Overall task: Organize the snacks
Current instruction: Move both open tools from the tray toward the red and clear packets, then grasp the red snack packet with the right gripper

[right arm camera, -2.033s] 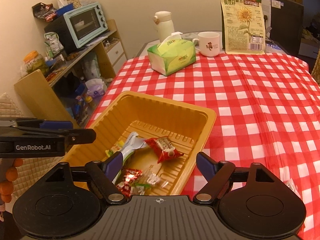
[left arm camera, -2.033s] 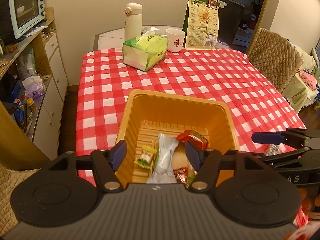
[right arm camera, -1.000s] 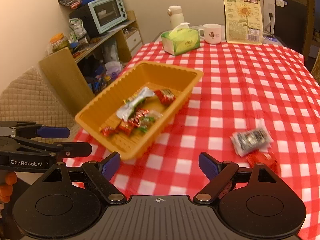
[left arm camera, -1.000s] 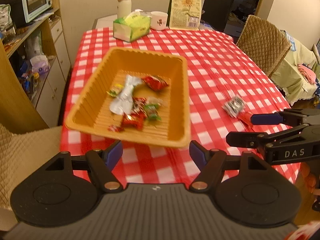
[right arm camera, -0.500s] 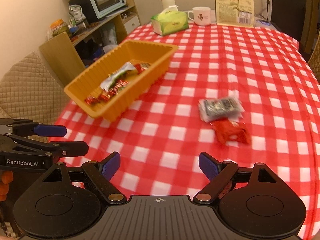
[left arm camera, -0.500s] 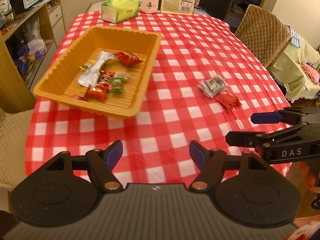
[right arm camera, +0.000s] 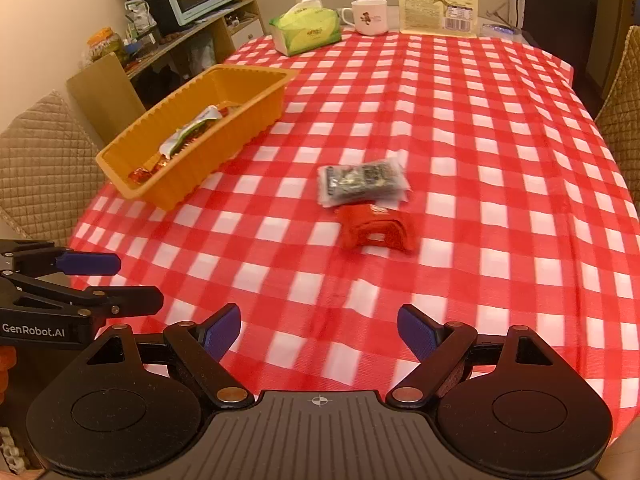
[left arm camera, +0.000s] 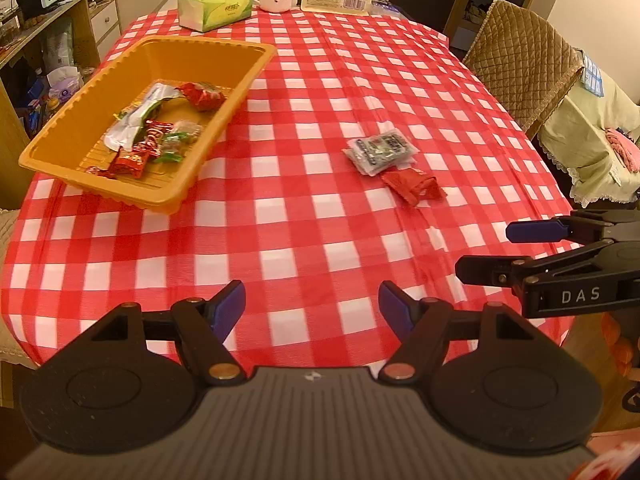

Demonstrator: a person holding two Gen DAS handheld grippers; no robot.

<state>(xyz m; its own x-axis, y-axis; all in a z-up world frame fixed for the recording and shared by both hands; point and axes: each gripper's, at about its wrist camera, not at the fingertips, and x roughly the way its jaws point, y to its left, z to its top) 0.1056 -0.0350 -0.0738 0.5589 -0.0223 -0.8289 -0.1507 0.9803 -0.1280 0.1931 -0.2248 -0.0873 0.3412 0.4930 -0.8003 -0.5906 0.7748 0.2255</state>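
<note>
Receded tray [left arm camera: 240,80]; two, seemingly, loose packets [left arm camera: 381,151]

Two hand-held claws hover side by side, level with each other. The left claw [left arm camera: 311,306] has its jaws spread wide, gripping nothing. The right claw [right arm camera: 319,333] is likewise spread and unloaded.

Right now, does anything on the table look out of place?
Yes. Two snacks lie loose on the checked cloth, outside the orange tray: a grey packet and a red packet, touching each other. The other snacks are already inside the tray.
</note>
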